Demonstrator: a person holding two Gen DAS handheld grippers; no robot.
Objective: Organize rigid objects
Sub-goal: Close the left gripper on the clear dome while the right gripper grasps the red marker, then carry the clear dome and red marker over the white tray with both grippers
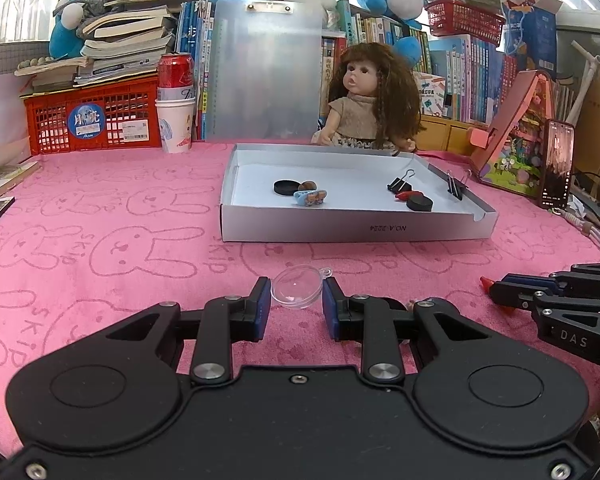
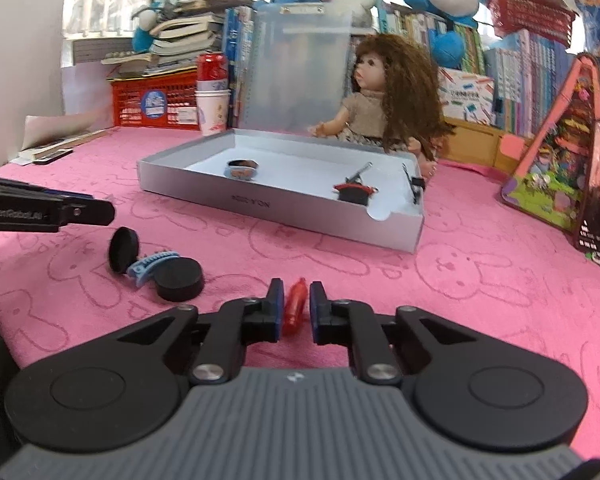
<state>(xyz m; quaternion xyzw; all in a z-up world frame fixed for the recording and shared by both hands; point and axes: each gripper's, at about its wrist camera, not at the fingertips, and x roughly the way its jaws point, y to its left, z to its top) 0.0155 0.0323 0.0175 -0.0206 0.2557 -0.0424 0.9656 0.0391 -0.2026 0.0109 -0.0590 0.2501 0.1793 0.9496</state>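
A clear plastic half-capsule (image 1: 297,288) rests on the pink cloth, and my left gripper (image 1: 295,300) is shut on it, both blue pads against its rim. A small red bottle-shaped piece (image 2: 294,306) lies between the jaws of my right gripper (image 2: 295,298), which stands open with a slim gap on each side. The silver box (image 1: 356,233) ahead holds two black discs (image 1: 286,187), a blue hair clip (image 1: 310,197), binder clips (image 1: 400,184) and a red piece (image 1: 408,195). Two more black discs (image 2: 179,279) and a blue hair clip (image 2: 150,266) lie on the cloth left of my right gripper.
A doll (image 1: 364,100) sits behind the box, in front of an upright clipboard (image 1: 266,72). A red crate (image 1: 92,116) and a can on paper cups (image 1: 176,120) stand at the back left. A phone (image 1: 558,164) leans at the right beside a pink toy house (image 1: 516,140).
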